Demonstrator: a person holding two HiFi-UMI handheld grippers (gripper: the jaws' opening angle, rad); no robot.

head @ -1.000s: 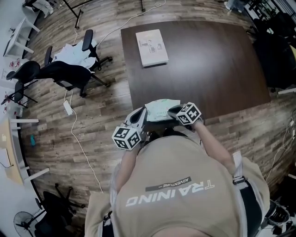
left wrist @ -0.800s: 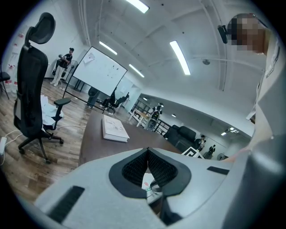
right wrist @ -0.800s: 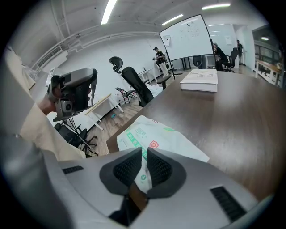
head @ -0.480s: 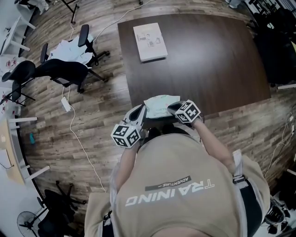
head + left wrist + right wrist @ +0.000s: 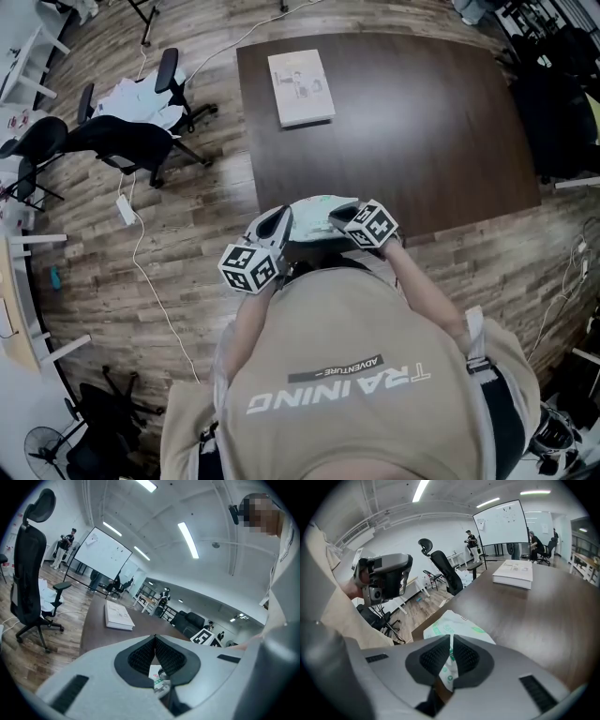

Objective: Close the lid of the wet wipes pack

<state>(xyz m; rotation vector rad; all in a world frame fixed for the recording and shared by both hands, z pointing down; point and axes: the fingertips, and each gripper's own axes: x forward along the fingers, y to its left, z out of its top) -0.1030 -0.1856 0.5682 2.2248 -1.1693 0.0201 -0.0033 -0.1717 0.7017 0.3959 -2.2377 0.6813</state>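
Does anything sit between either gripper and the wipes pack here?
Nothing visible does. The right gripper is shut on the pack's edge, and the left gripper is shut on a bit of it too. The lid itself does not show in any view.

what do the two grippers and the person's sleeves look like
Both the left gripper and right gripper have pale grey bodies with black ribbed pads on the jaws. Each carries a white cube printed with black square markers. The person wears a beige short-sleeved shirt with white lettering.
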